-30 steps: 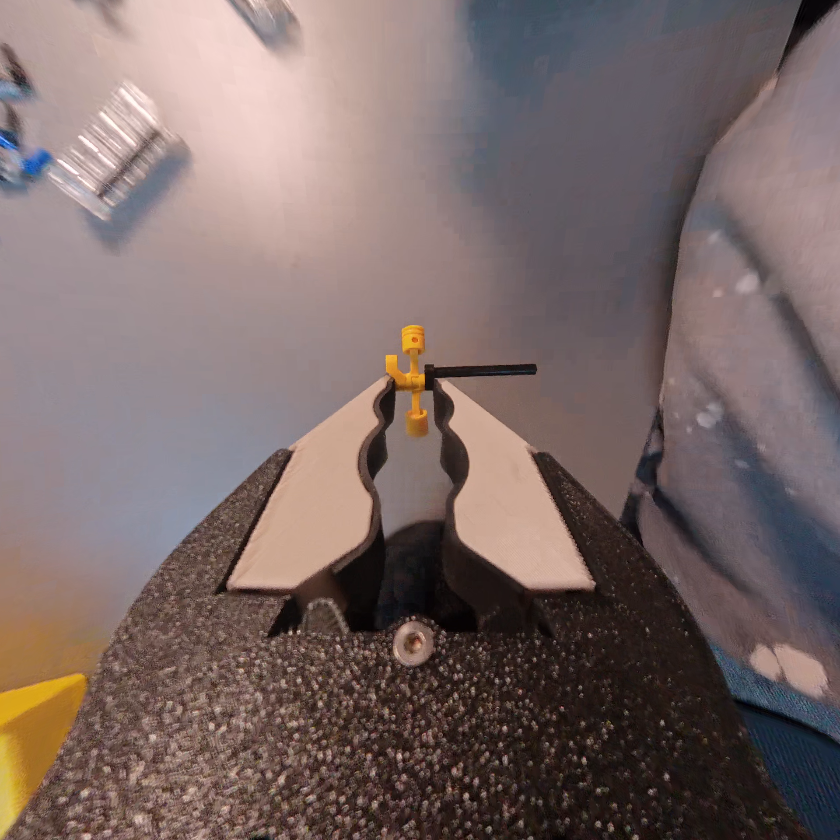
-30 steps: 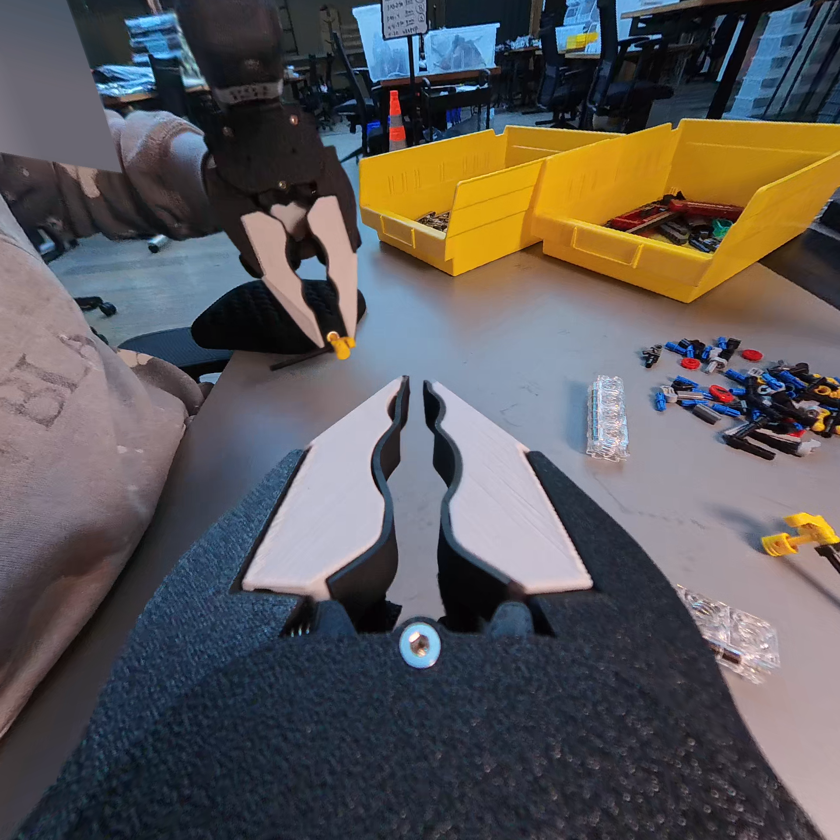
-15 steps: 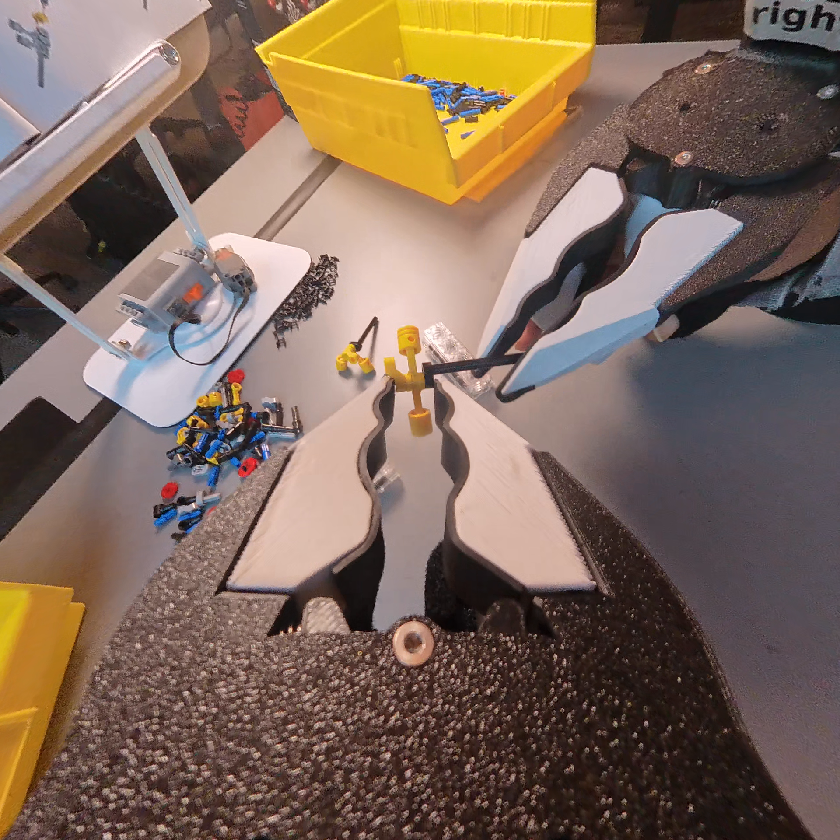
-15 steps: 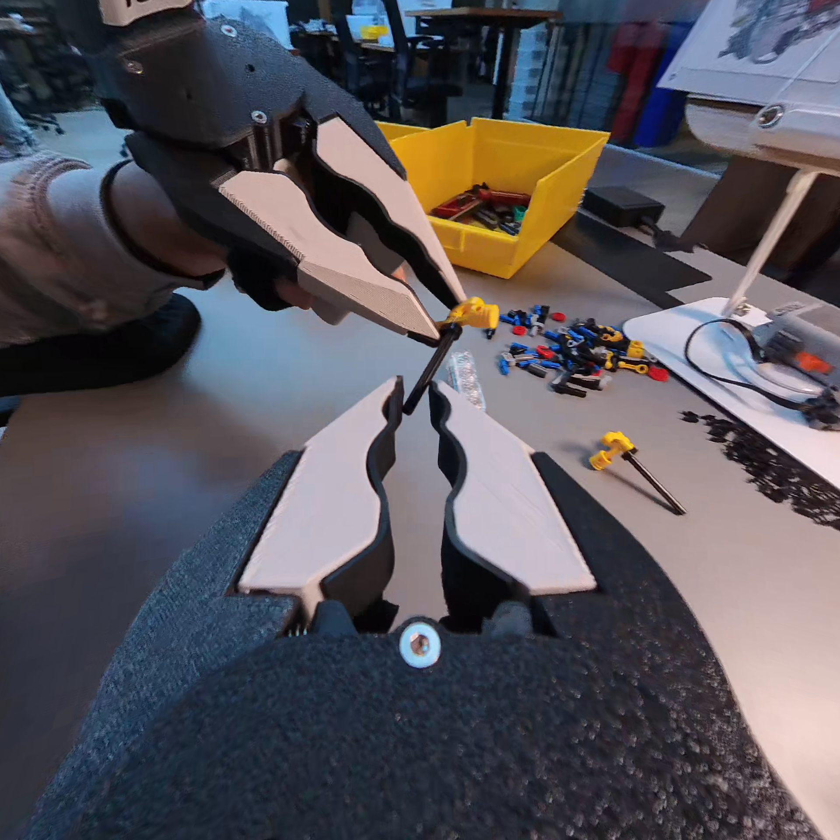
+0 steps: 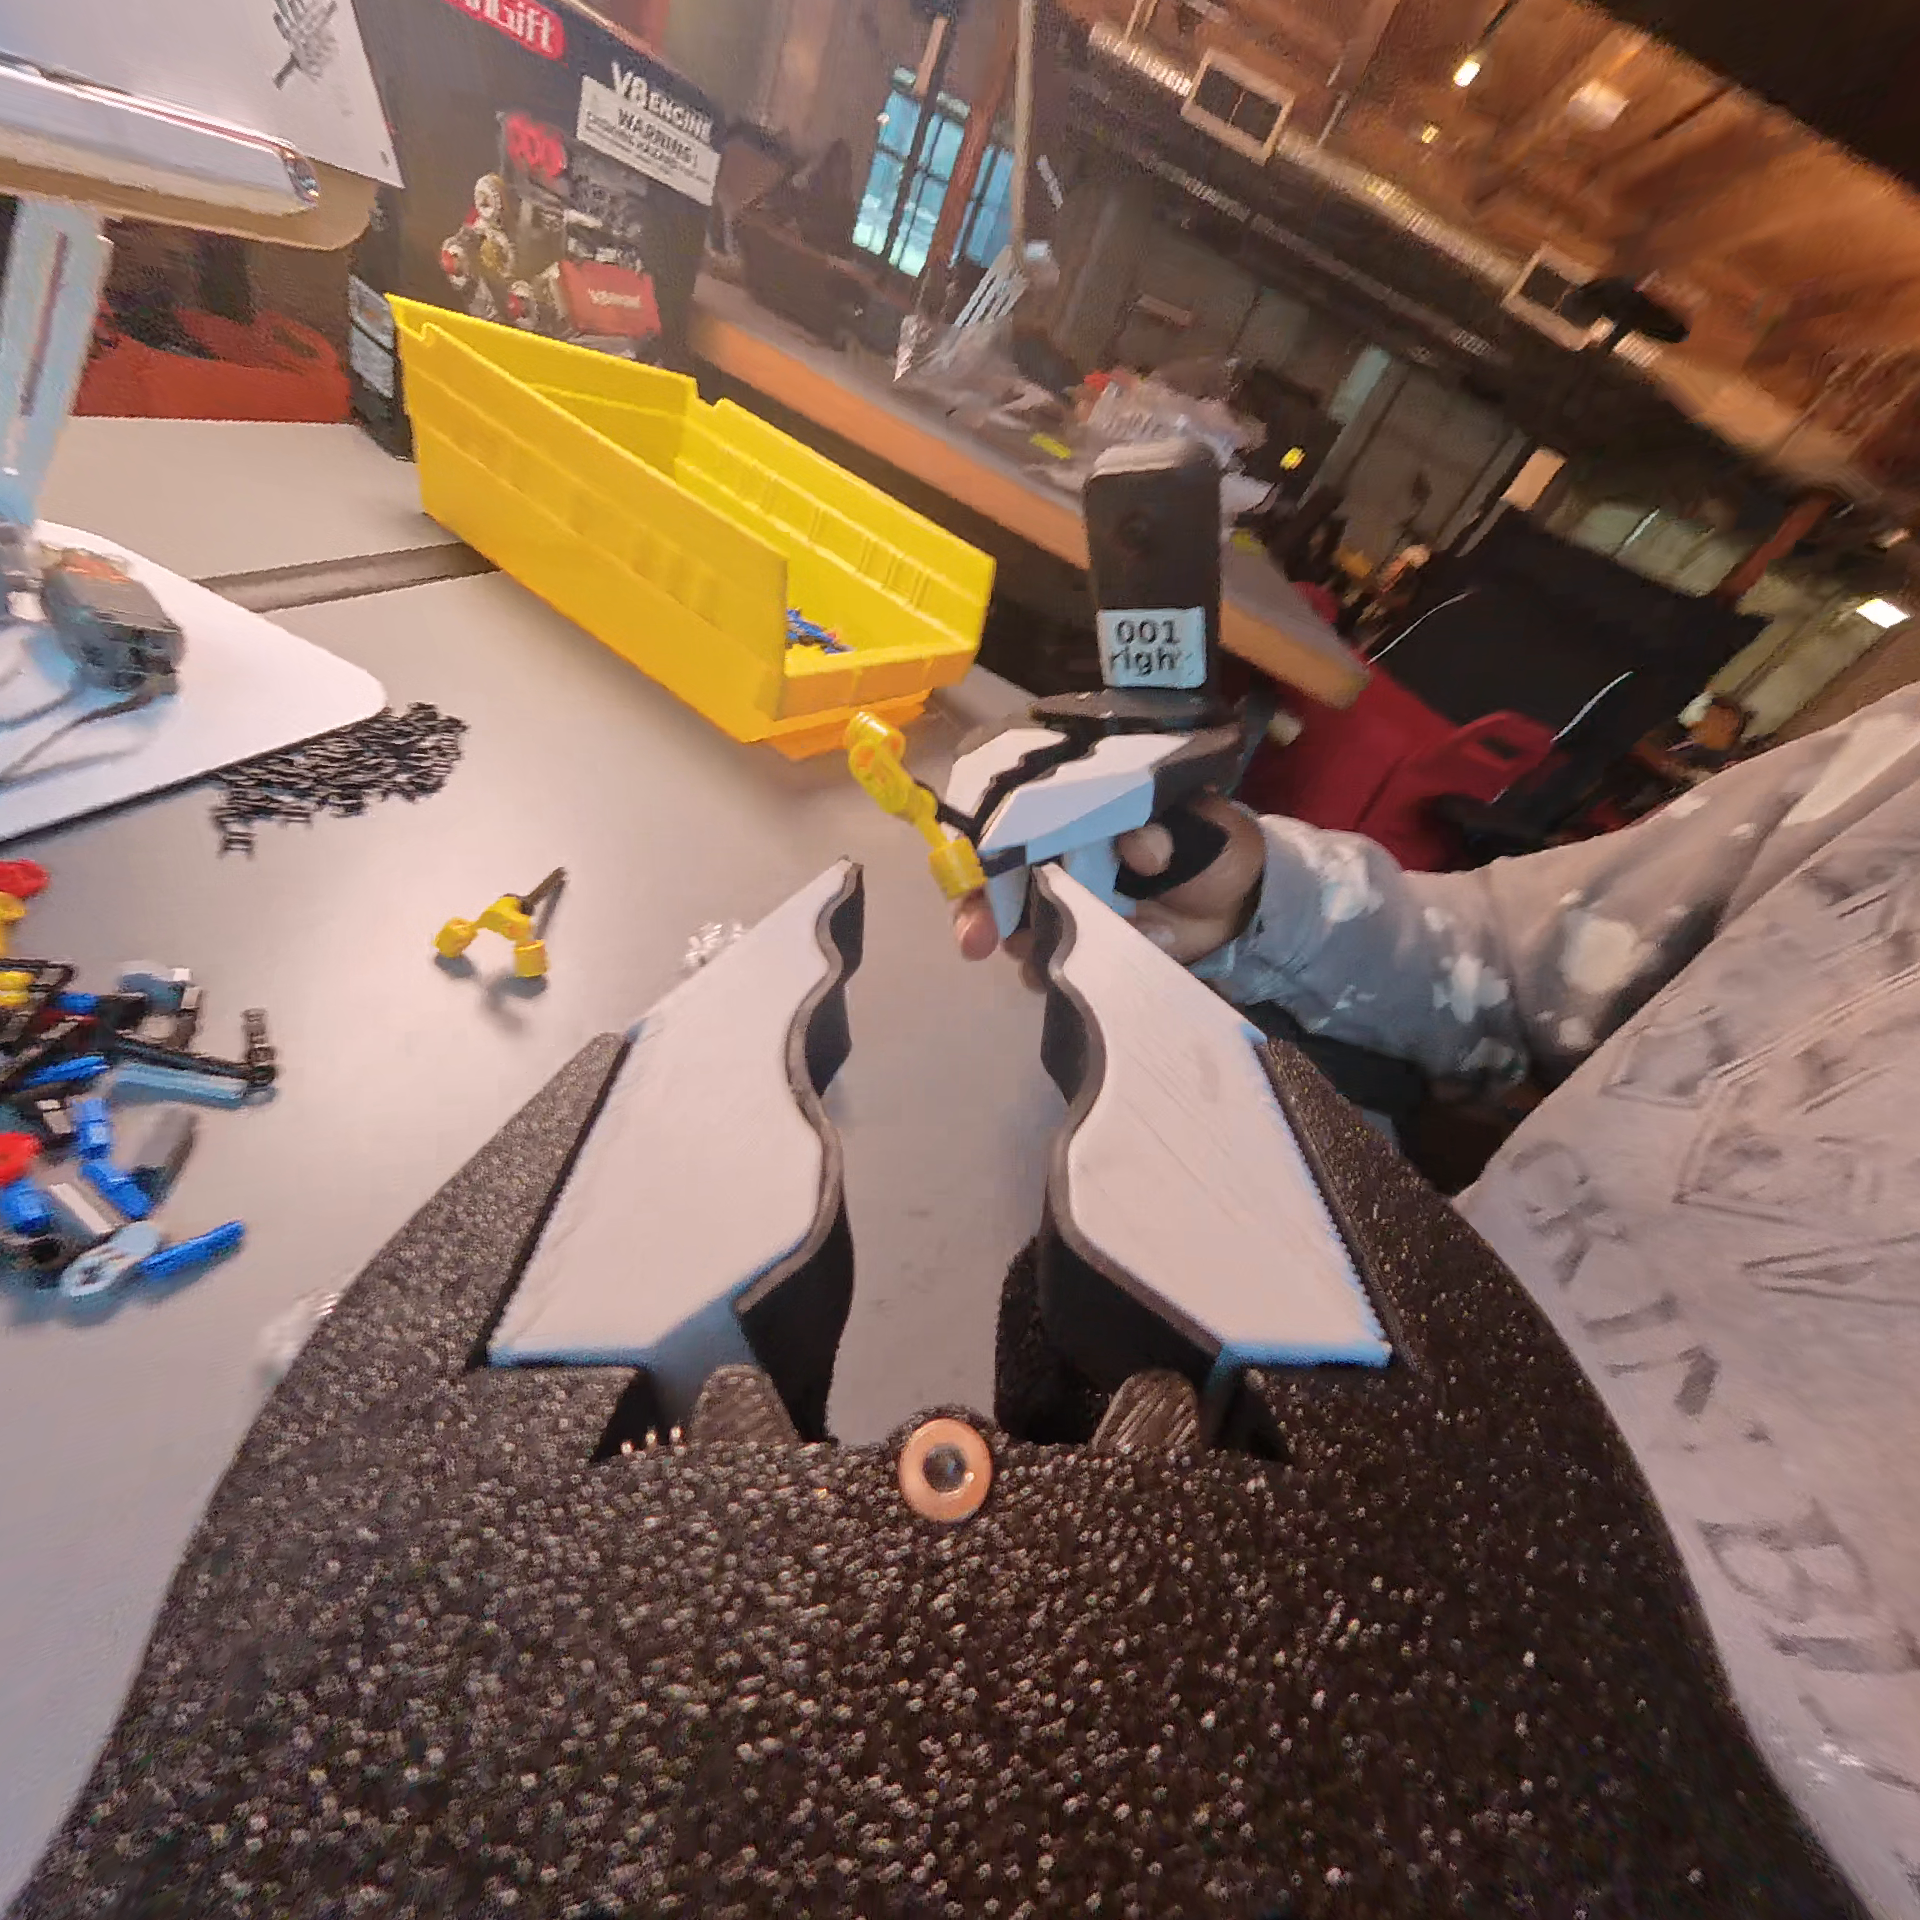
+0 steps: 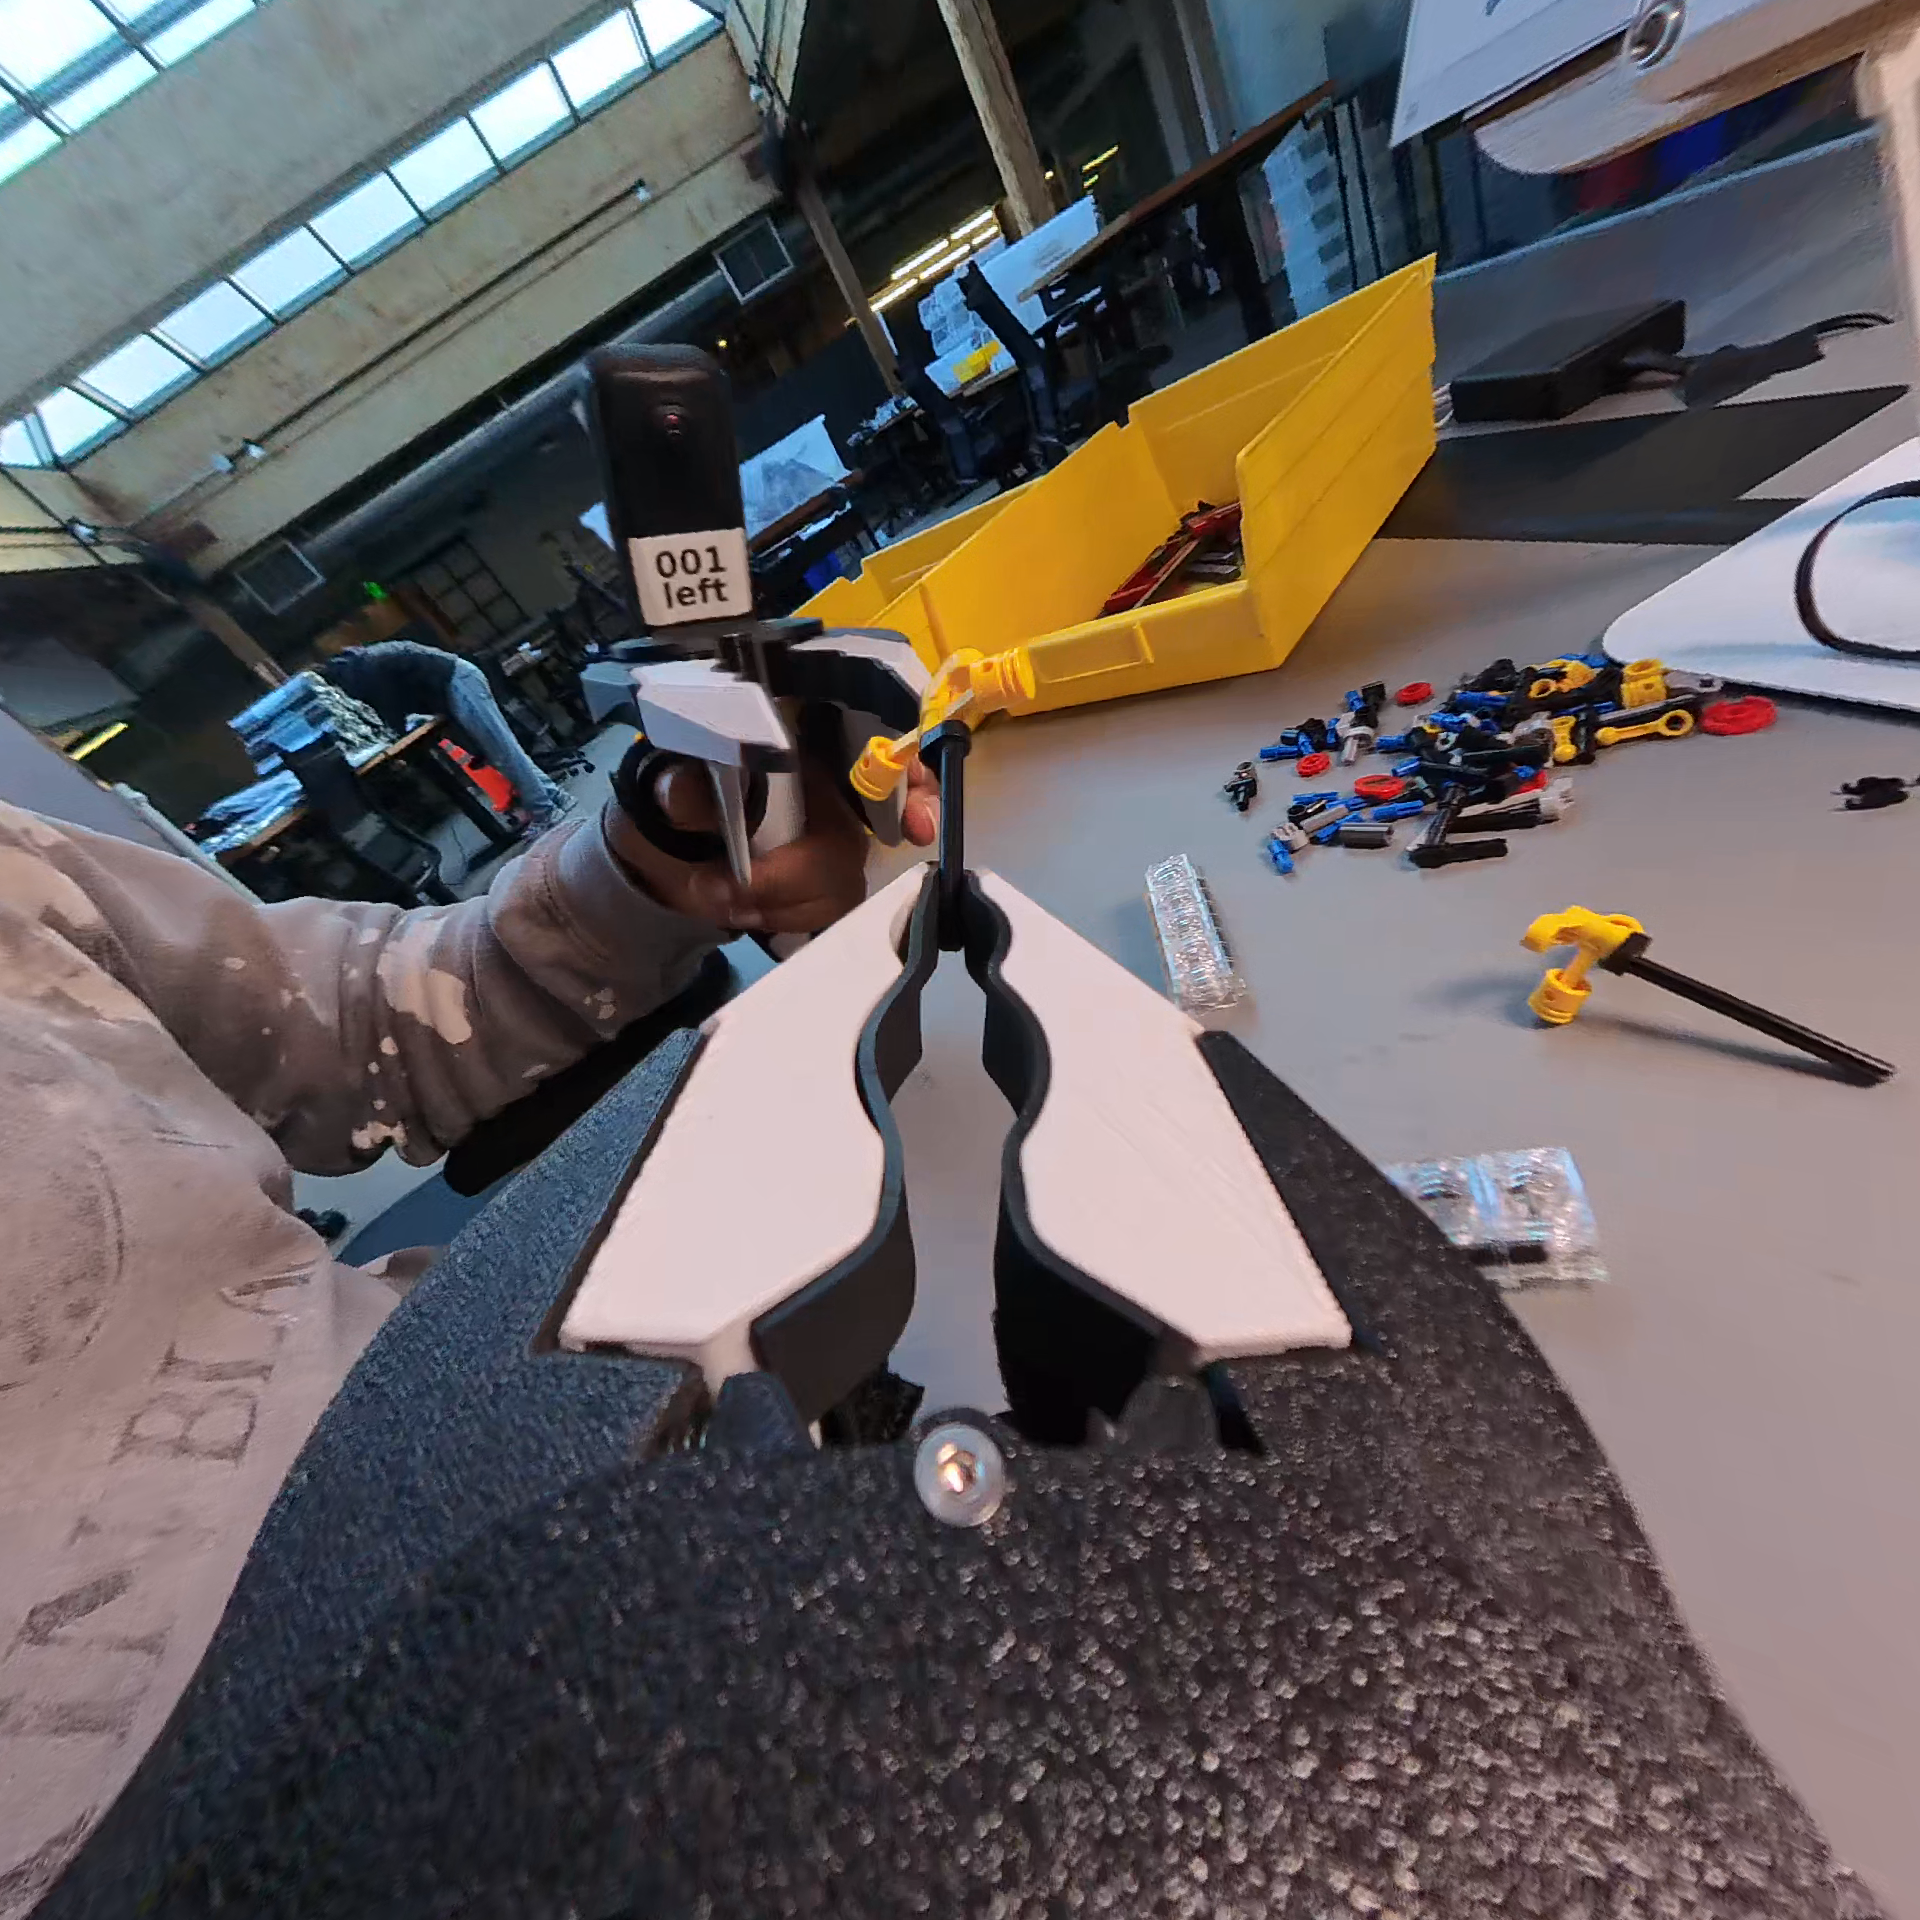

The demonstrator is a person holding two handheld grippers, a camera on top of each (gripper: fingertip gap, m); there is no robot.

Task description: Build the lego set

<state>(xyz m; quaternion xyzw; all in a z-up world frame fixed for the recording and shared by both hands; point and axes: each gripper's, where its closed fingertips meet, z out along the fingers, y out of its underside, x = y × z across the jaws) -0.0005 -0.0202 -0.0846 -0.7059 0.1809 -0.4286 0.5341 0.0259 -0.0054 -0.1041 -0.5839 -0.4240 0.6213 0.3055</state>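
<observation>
My right gripper (image 6: 948, 896) is shut on a black axle (image 6: 951, 810) that stands up from its tips. A yellow piston assembly (image 6: 940, 712) sits on the axle's top end. In the left wrist view the right gripper (image 5: 971, 821) holds this yellow assembly (image 5: 899, 795) in the air just beyond my left fingertips. My left gripper (image 5: 951, 883) is open and empty, its jaws well apart, close beside the assembly but not touching it. A second yellow piston assembly on a black axle (image 6: 1579, 945) lies on the grey table, and also shows in the left wrist view (image 5: 499, 925).
A yellow bin (image 5: 665, 582) stands at the back; another yellow bin (image 6: 1195, 582) holds red and black parts. A pile of small blue, red and black parts (image 6: 1507, 738) lies on the table. Clear plastic pieces (image 6: 1190, 930) lie near. A white base plate (image 5: 208, 707) is at left. About 5 cm separates my left fingertips from my right. The white base plate (image 5: 208, 707) is about equally far from each gripper, around 30 cm.
The left gripper has opened and let go of the yellow piston assembly. The right gripper has shut on its black axle and now holds it alone. Both views have swung round.
</observation>
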